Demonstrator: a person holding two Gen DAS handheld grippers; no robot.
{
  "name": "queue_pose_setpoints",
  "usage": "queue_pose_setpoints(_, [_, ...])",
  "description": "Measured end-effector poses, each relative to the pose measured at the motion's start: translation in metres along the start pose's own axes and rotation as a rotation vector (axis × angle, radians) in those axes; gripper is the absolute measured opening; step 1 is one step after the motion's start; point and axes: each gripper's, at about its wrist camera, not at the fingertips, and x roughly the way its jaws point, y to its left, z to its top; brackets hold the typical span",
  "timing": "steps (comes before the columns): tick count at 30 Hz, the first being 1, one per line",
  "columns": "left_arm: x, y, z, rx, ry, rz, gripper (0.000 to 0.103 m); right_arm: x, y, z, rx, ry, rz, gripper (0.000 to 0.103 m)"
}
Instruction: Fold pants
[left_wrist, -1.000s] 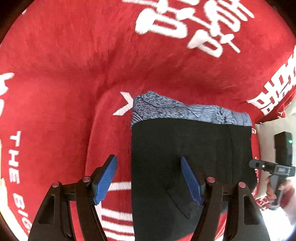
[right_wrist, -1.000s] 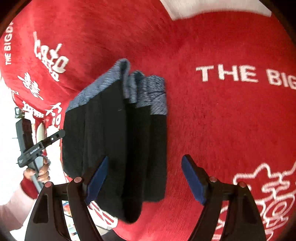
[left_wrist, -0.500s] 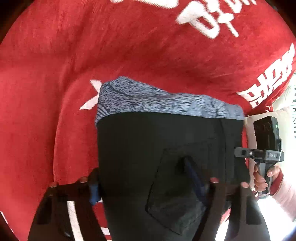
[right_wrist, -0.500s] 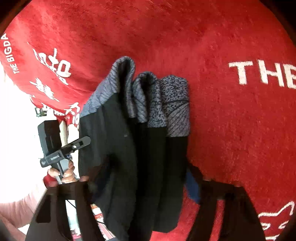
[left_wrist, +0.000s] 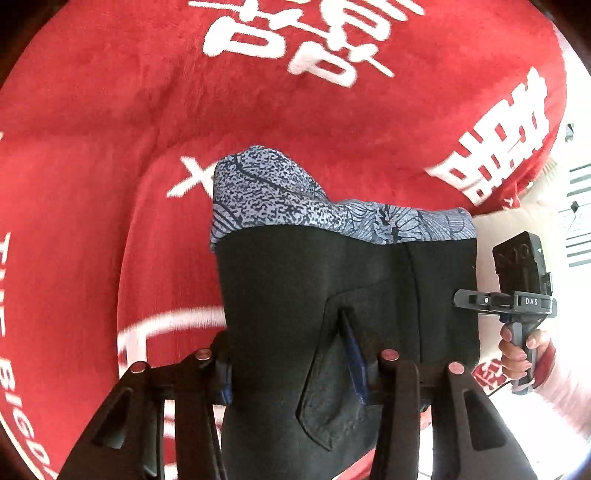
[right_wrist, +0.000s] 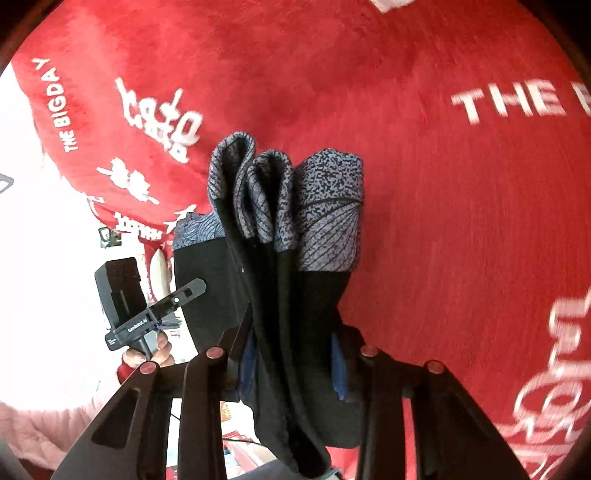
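Folded black pants with a blue-grey patterned waistband lie in a thick stack on the red blanket. My left gripper straddles the stack's near end with its jaws closing; the blue pads dig into the black cloth and crease it by a back pocket. In the right wrist view the pants show as several layers seen edge-on. My right gripper clamps those layers from both sides, jaws closing, pads pressed into the fabric.
The red blanket carries white lettering and spreads around the pants. Its edge drops to a bright white floor on the right of the left wrist view. A hand and a hand each hold the other gripper's handle beside the stack.
Both grippers went from wide open beside the stack to closed on it. The pants now fill more of each view and their layers bunch between the pads.
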Motion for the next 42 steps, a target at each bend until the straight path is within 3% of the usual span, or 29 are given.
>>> queue_pose_setpoints(4, [-0.004,-0.004,-0.034,0.022,0.029,0.024,0.048,-0.002,-0.001,-0.044,0.022,0.016,-0.007,0.037])
queue_pose_setpoints(7, [0.013,0.005,-0.06,0.016,0.078,0.067,0.049,0.01,-0.012,-0.068,0.019,0.038,-0.071,0.037])
queue_pose_setpoints(9, [0.015,0.012,-0.07,0.025,0.03,0.118,0.065,0.02,-0.019,-0.077,0.006,0.035,-0.126,0.041])
queue_pose_setpoints(11, [0.018,0.018,-0.07,-0.005,0.028,0.166,0.088,0.02,-0.026,-0.08,0.006,-0.014,-0.157,0.053])
queue_pose_setpoints(12, [0.018,0.021,-0.069,-0.027,0.028,0.19,0.091,0.019,-0.027,-0.081,0.012,-0.025,-0.182,0.06])
queue_pose_setpoints(13, [0.016,0.02,-0.069,-0.033,0.027,0.209,0.091,0.02,-0.025,-0.082,0.003,-0.036,-0.235,0.072])
queue_pose_setpoints(14, [0.013,0.02,-0.07,-0.026,0.029,0.228,0.091,0.02,-0.021,-0.083,-0.011,-0.044,-0.274,0.076])
queue_pose_setpoints(17, [0.003,0.001,-0.073,0.034,0.011,0.349,0.091,0.015,-0.002,-0.086,-0.04,-0.061,-0.407,0.08])
queue_pose_setpoints(18, [-0.002,-0.003,-0.075,0.051,0.004,0.377,0.091,0.011,0.009,-0.089,-0.058,-0.072,-0.493,0.081])
queue_pose_setpoints(22, [-0.022,-0.028,-0.081,0.103,0.0,0.446,0.095,0.007,0.044,-0.101,-0.093,-0.077,-0.655,0.085])
queue_pose_setpoints(23, [-0.022,-0.036,-0.081,0.113,0.005,0.456,0.103,0.006,0.051,-0.104,-0.096,-0.08,-0.667,0.088])
queue_pose_setpoints(24, [-0.024,-0.043,-0.082,0.125,0.002,0.461,0.103,0.002,0.058,-0.109,-0.101,-0.089,-0.675,0.09])
queue_pose_setpoints(26, [-0.025,-0.056,-0.087,0.149,0.018,0.465,0.103,0.002,0.078,-0.116,-0.11,-0.12,-0.695,0.103])
queue_pose_setpoints(31, [-0.032,-0.074,-0.097,0.154,0.028,0.505,0.103,0.004,0.111,-0.139,-0.107,-0.181,-0.74,0.103])
queue_pose_setpoints(42, [-0.054,-0.087,-0.116,0.12,0.051,0.537,0.103,0.009,0.141,-0.163,-0.08,-0.156,-0.757,0.103])
